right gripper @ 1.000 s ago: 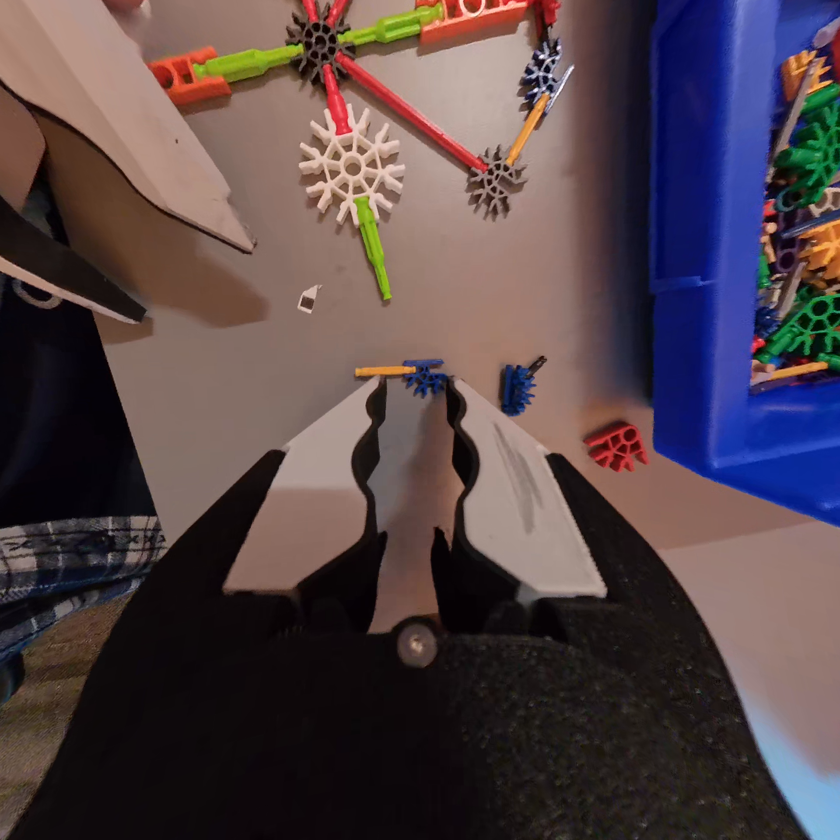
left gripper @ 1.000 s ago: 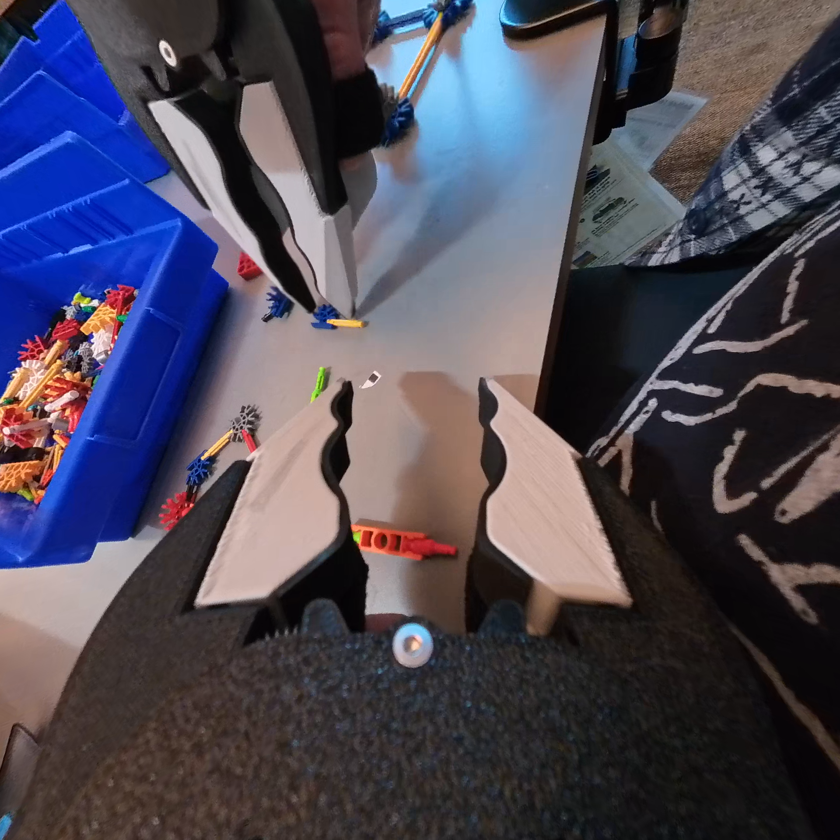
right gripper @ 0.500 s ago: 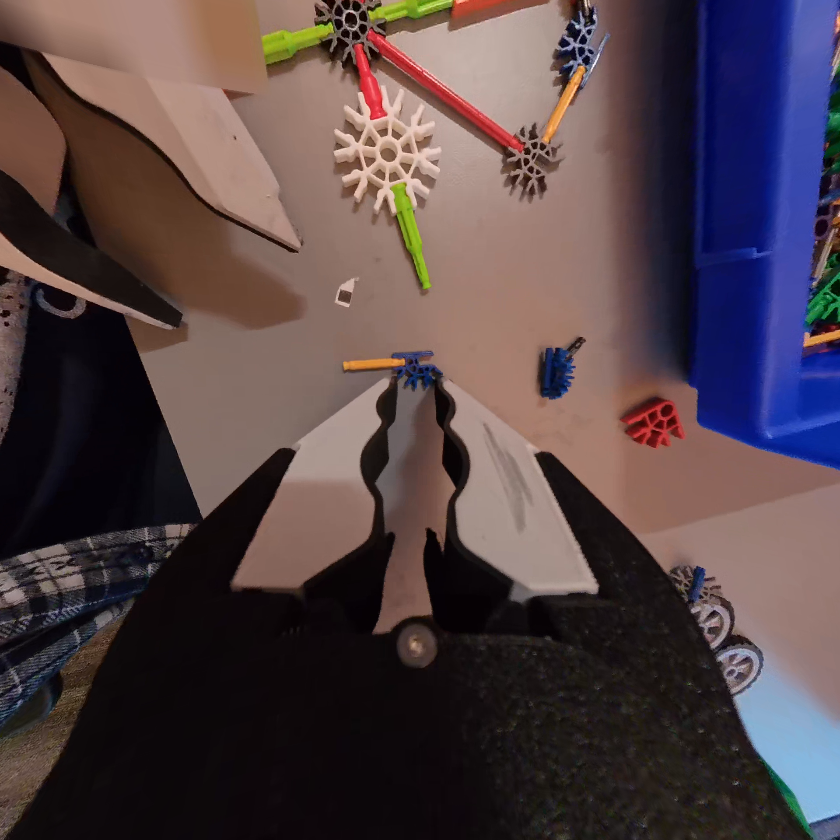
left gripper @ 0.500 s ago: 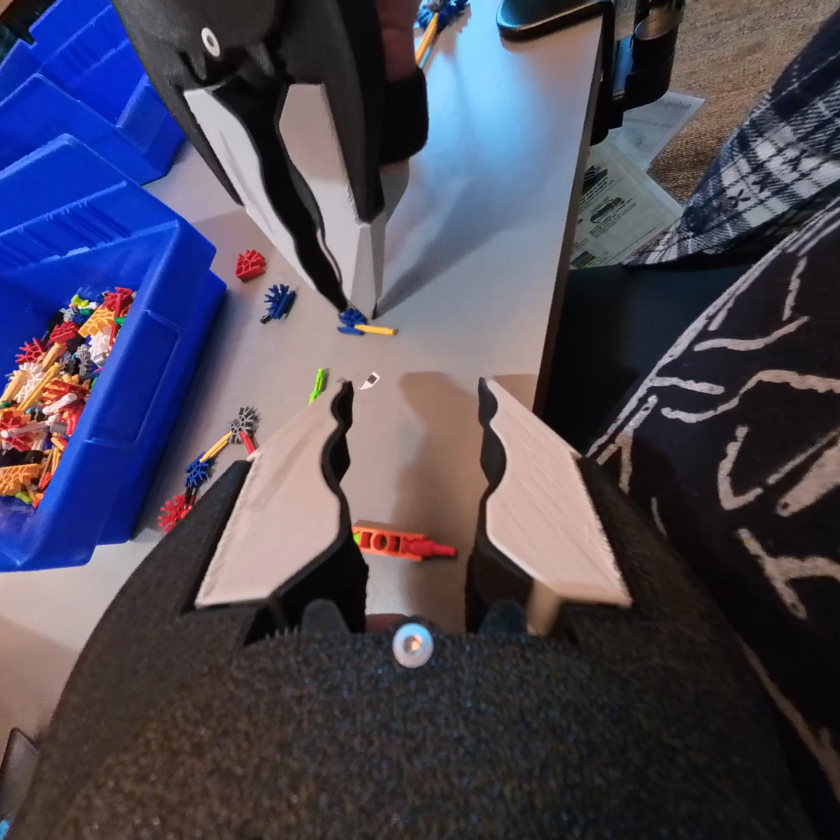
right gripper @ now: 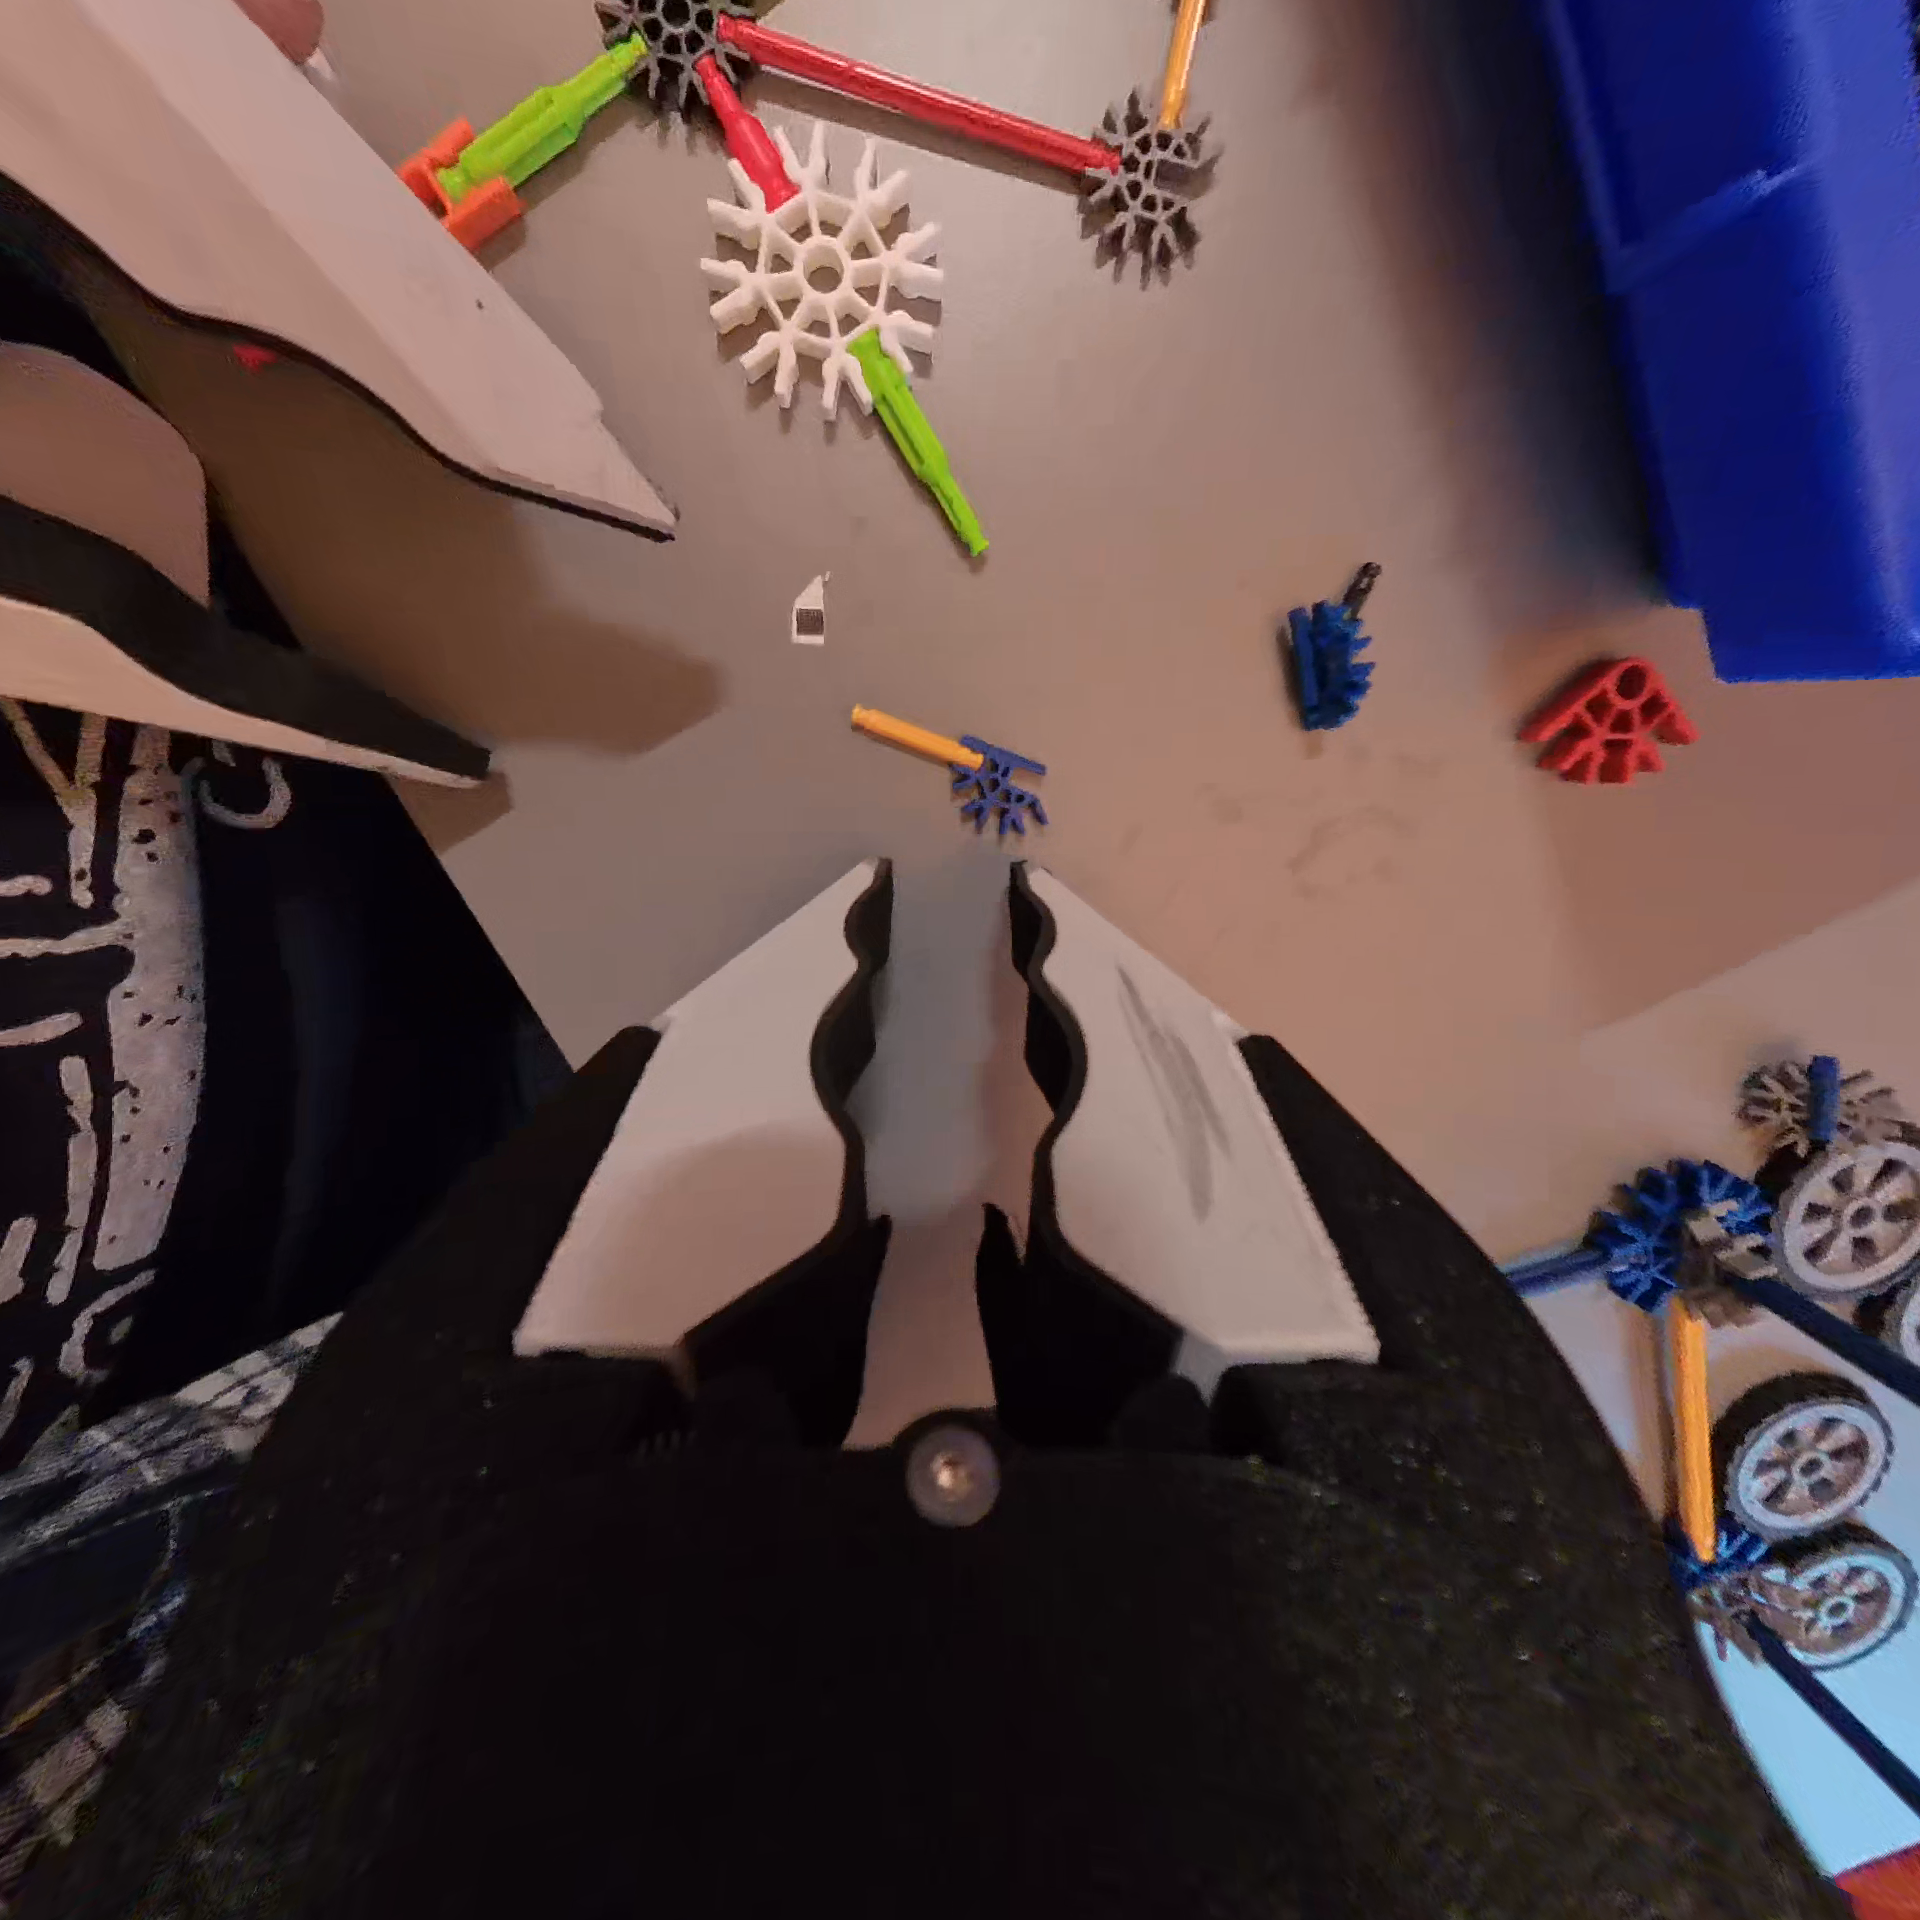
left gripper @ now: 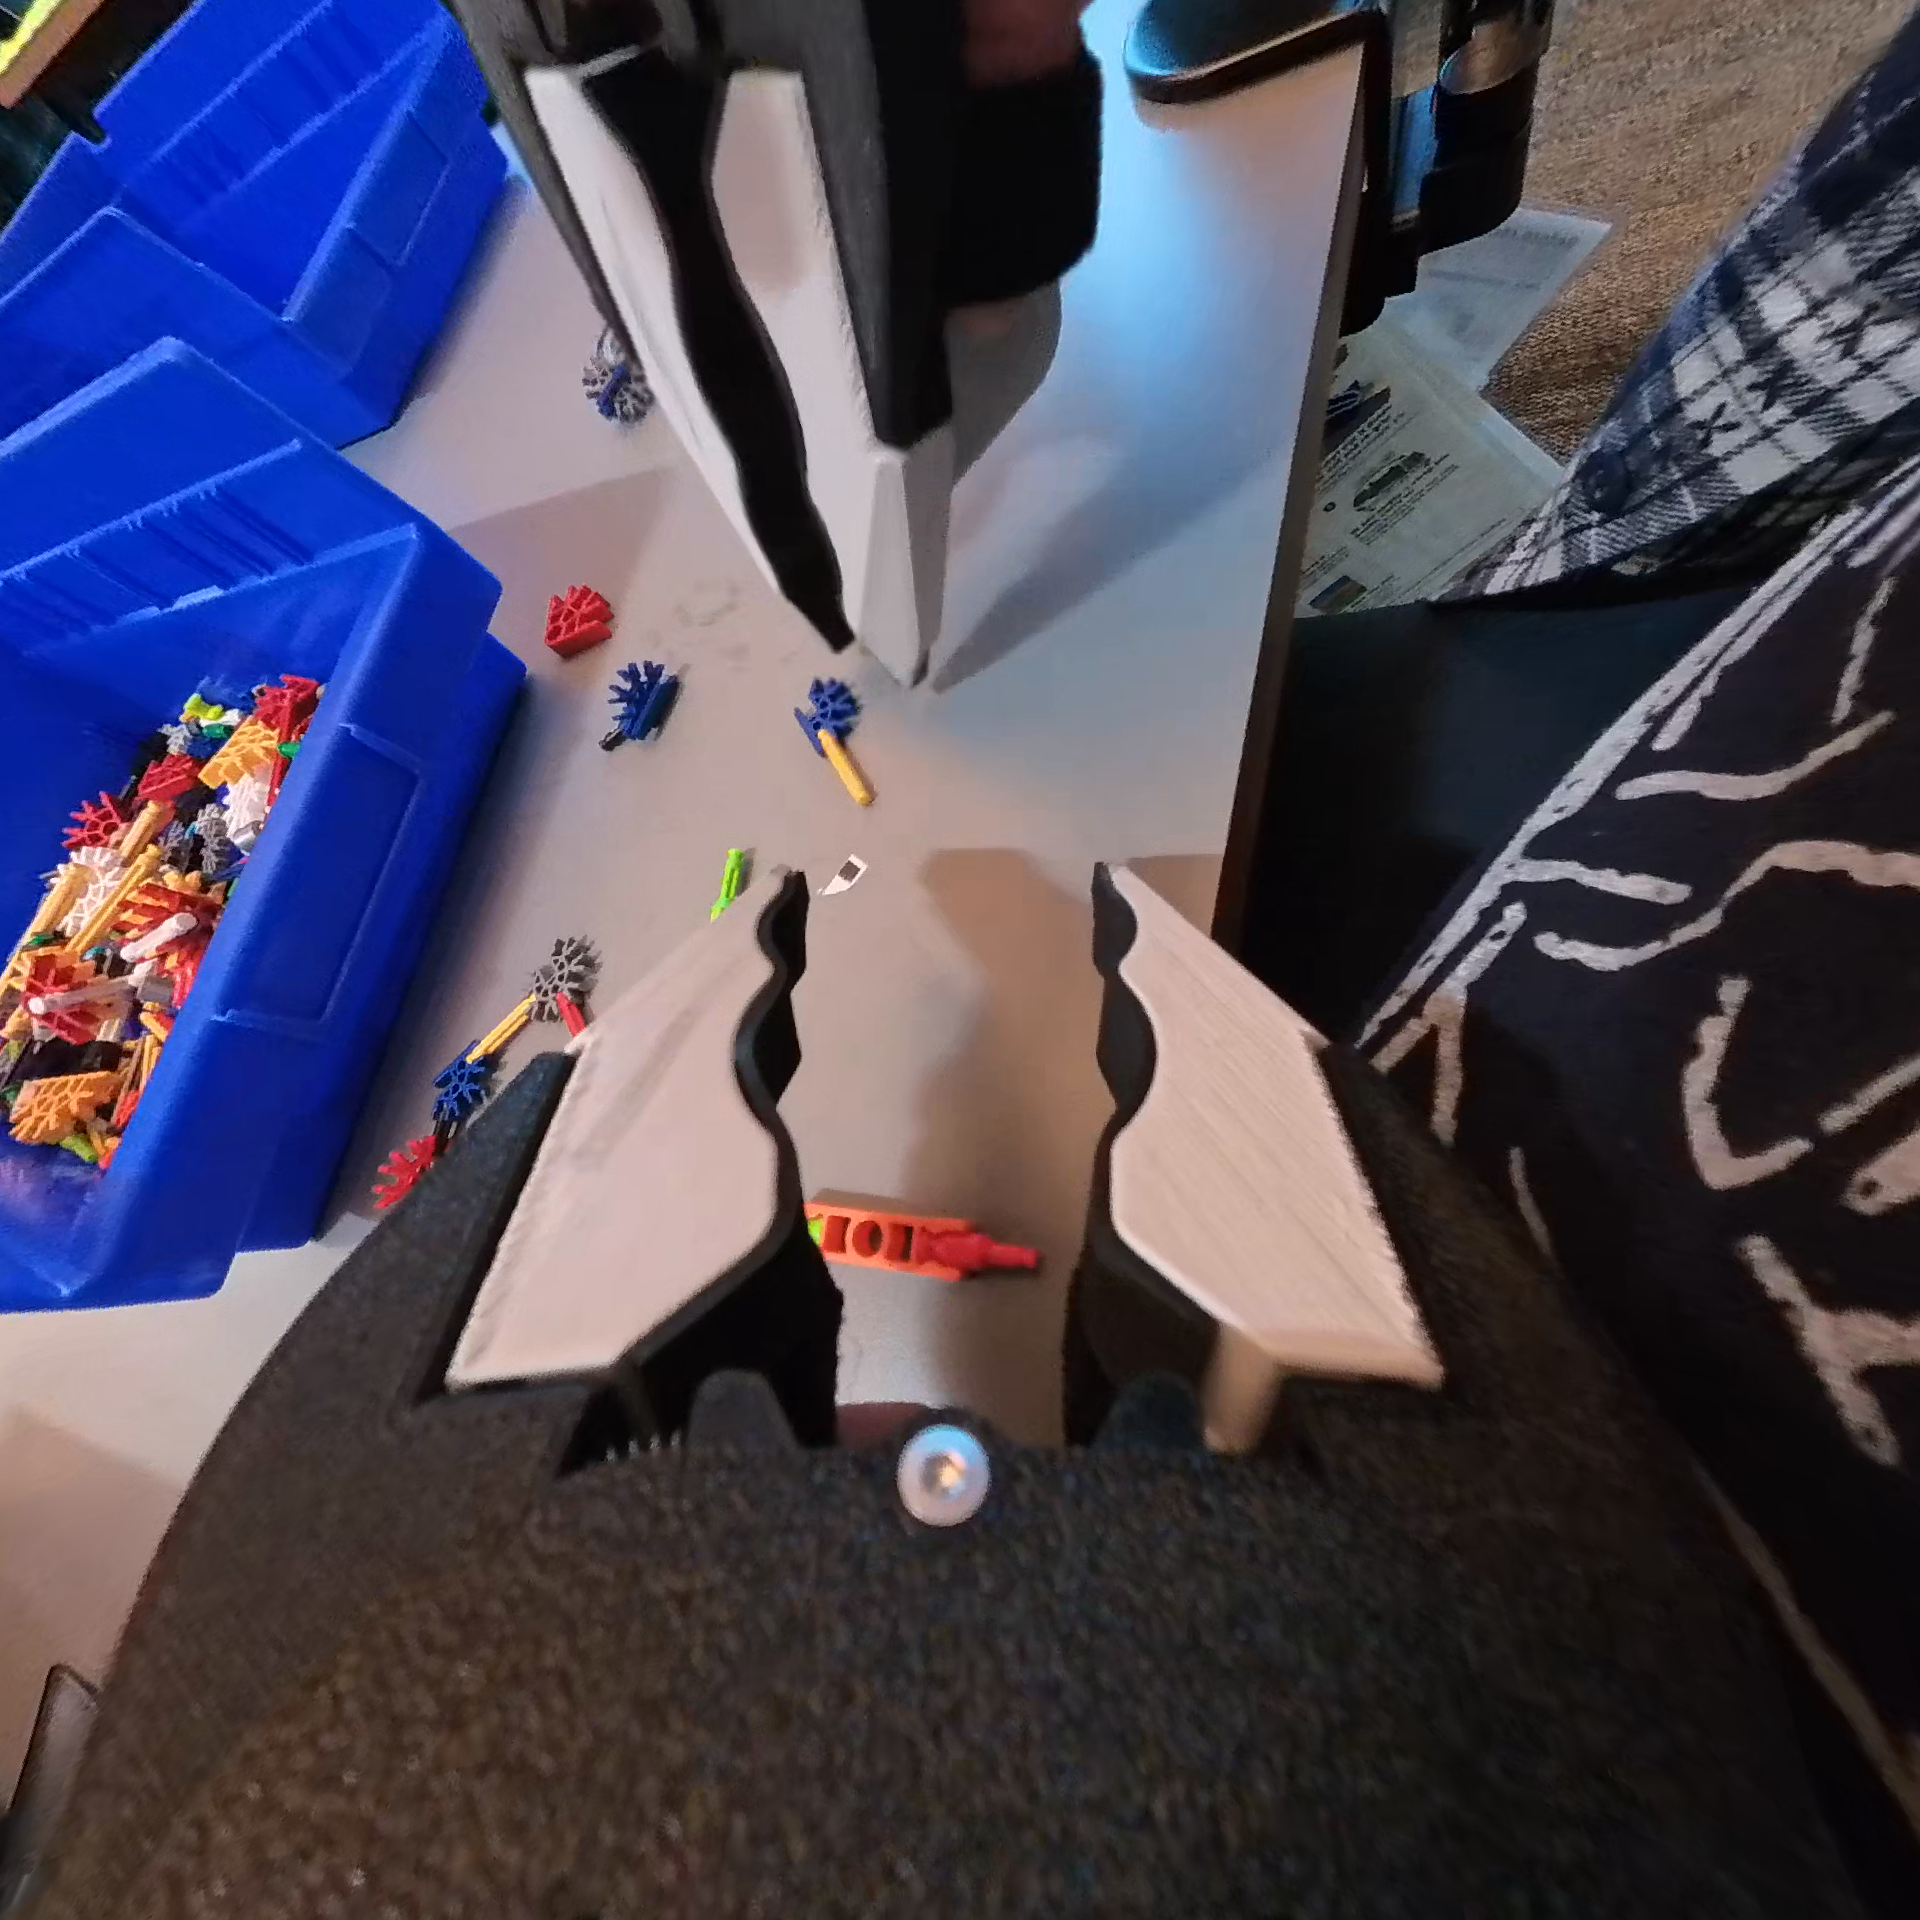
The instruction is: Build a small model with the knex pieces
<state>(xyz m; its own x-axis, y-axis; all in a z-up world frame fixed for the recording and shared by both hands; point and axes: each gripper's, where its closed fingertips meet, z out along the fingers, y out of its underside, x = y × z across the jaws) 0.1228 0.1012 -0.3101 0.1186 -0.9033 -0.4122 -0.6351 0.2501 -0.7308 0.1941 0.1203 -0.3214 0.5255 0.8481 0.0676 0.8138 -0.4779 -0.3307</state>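
The small blue snowflake-shaped plastic connector with a short yellow rod plugged into it (right gripper: 977, 774) lies flat on the grey table top (right gripper: 1195, 914), just beyond the tips of your right gripper (right gripper: 951, 868) and not touching them. That gripper's jaws stand a narrow gap apart and hold nothing. The piece sits slightly right of the gap's centre line, rod pointing far and left. It is thin and low, so in my judgement only the very tips could get purchase on it, and a skewed contact would likely spin it about the rod. Your left gripper (left gripper: 945, 883) is spread wide and empty, held above an orange slotted connector (left gripper: 883, 1242) near the table's right edge. In the right wrist view, a second blue connector (right gripper: 1325, 665) and a red wedge-shaped connector (right gripper: 1608, 722) lie to the right, with a white snowflake connector carrying a green rod (right gripper: 821, 275) farther off. A blue plastic bin of mixed parts (left gripper: 312, 935) stands at the left in the left wrist view.
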